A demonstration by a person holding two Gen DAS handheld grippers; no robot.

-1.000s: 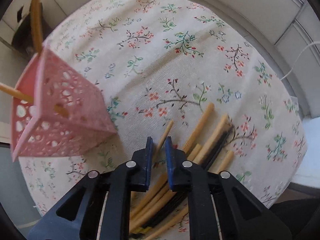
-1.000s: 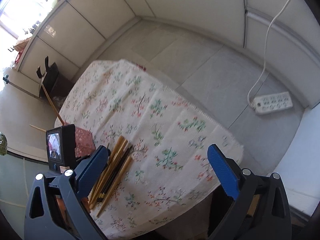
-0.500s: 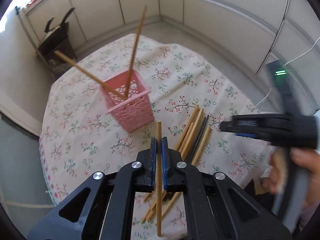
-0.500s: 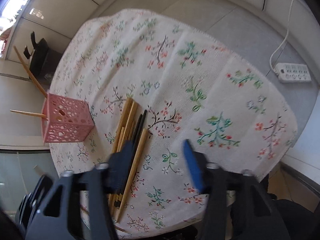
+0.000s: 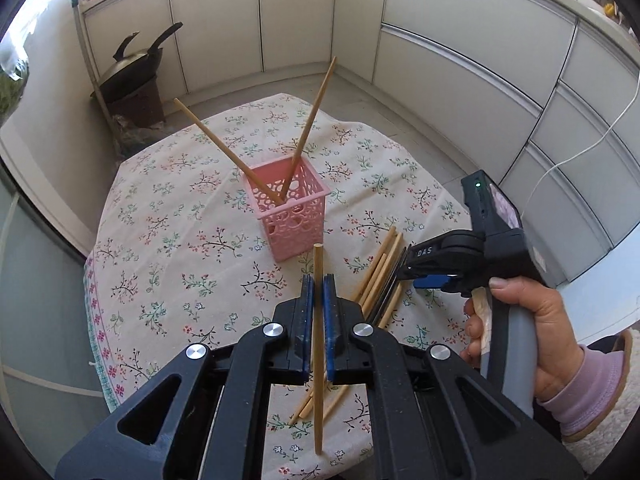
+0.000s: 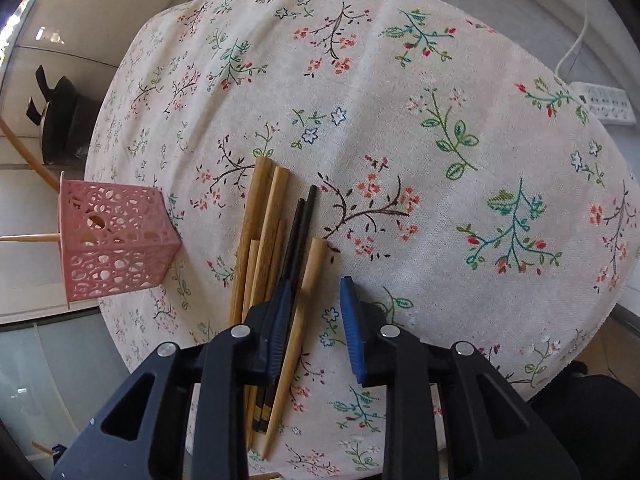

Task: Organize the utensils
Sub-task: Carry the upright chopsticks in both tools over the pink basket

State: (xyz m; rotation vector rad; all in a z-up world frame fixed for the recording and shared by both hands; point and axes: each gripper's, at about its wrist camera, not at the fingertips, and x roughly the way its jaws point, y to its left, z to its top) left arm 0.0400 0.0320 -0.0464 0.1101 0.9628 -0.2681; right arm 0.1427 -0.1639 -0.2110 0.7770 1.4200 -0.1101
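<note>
Held chopstick: we see one wooden chopstick (image 5: 318, 344) pinched upright between the blue fingers of the left gripper (image 5: 319, 300), at lower centre of the left wrist view, its top end just below the basket.
Left gripper: its fingers are pressed onto that chopstick from both sides.
Basket: a pink perforated basket (image 5: 294, 216) stands on the desk at the centre of the left view; in the right wrist view it sits at the left edge (image 6: 112, 248).
In the basket: we count two wooden chopsticks (image 5: 308, 132) leaning out of it in a V, crossing near the rim.
Loose pile: wooden and black chopsticks (image 6: 272, 248) lie side by side on the cloth, right of the basket, at lower centre of the right view.
Right gripper: the right gripper (image 6: 316, 320) has its fingers spread, hovering low over the near part of the pile; one light chopstick (image 6: 304, 312) lies between them, and we cannot tell whether they touch it.
Right hand: a hand (image 5: 532, 328) in a lilac sleeve grips the handle at the right of the left view.
Desk: a round desk under a floral cloth (image 6: 400, 120).
Surroundings: a wok (image 5: 132, 68) at upper left, a power strip (image 6: 604, 104) on the floor at upper right.
</note>
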